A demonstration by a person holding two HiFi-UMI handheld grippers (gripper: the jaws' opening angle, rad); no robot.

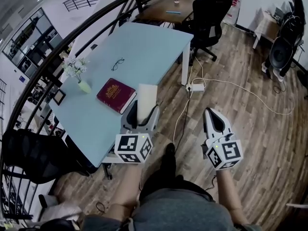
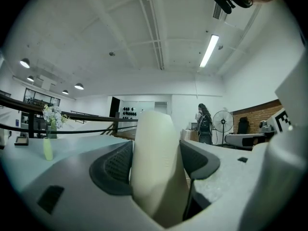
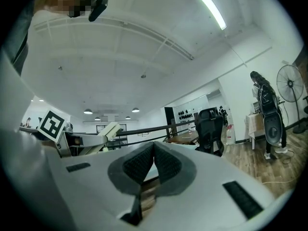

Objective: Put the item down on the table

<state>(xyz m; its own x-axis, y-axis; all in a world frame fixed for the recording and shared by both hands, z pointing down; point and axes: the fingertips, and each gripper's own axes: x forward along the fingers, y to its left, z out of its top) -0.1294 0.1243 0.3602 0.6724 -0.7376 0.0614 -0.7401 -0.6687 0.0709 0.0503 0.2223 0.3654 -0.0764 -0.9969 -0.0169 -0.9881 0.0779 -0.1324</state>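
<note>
At the far left of the table [image 1: 144,47] stands a small vase of white flowers [image 1: 79,76]. Just right of it lies a red book [image 1: 115,95], with a pair of glasses [image 1: 118,63] further back on the bare top. Next comes the left tool [image 1: 140,117], held about over the table's right-hand edge. Its jaws are parted only as wide as the pale cream item [image 1: 147,96] between them, and their padded faces press on both of its sides. The item stands upright and sticks up past the jaw tips. It is carried in the air just beside the book's corner, and by the head view it is not resting on the table. Whether it is a block or a roll I cannot tell. Further right, the right tool [image 1: 215,121] hangs above the wooden floor [image 1: 250,129], well apart from the table, its jaws pressed together with nothing in them.

The step in hand looks like the approach before the set-down. The next move calls for bringing the left tool further in over the free top beyond the book, lowering until the item's base bears on the surface, and only then parting the jaws. Tall and narrow, the item may tip if let go too soon
</note>
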